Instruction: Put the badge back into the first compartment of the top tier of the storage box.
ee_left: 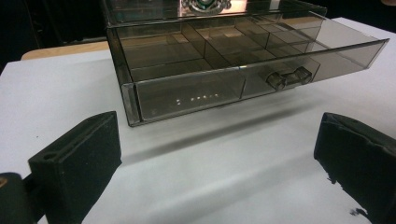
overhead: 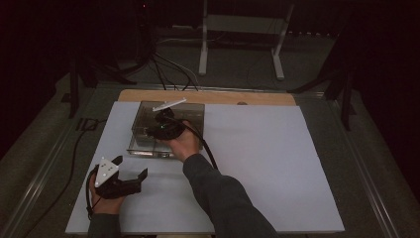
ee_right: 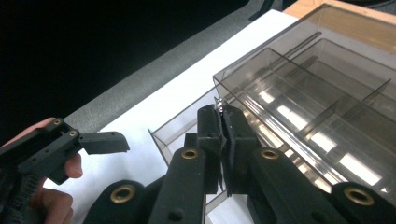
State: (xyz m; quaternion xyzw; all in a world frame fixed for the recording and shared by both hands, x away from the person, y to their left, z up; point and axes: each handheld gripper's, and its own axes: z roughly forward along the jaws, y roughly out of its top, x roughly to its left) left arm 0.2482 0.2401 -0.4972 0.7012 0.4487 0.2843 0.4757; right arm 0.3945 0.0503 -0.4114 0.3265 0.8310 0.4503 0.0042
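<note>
A smoky, see-through plastic organizer box (overhead: 168,130) is sitting flat on the white tabletop (overhead: 257,163), toward ten o'clock from the middle of the sheet. Its shallow drawer (ee_left: 243,60) is standing pulled partway out toward six o'clock, split by thin walls into several compartments; whether anything lies in them cannot be told. A small bar handle (ee_left: 289,77) is sticking out from the drawer's clear front wall. A tiny shiny metal piece (ee_right: 218,104) is showing at the drawer's near corner, pinched from both sides.
</note>
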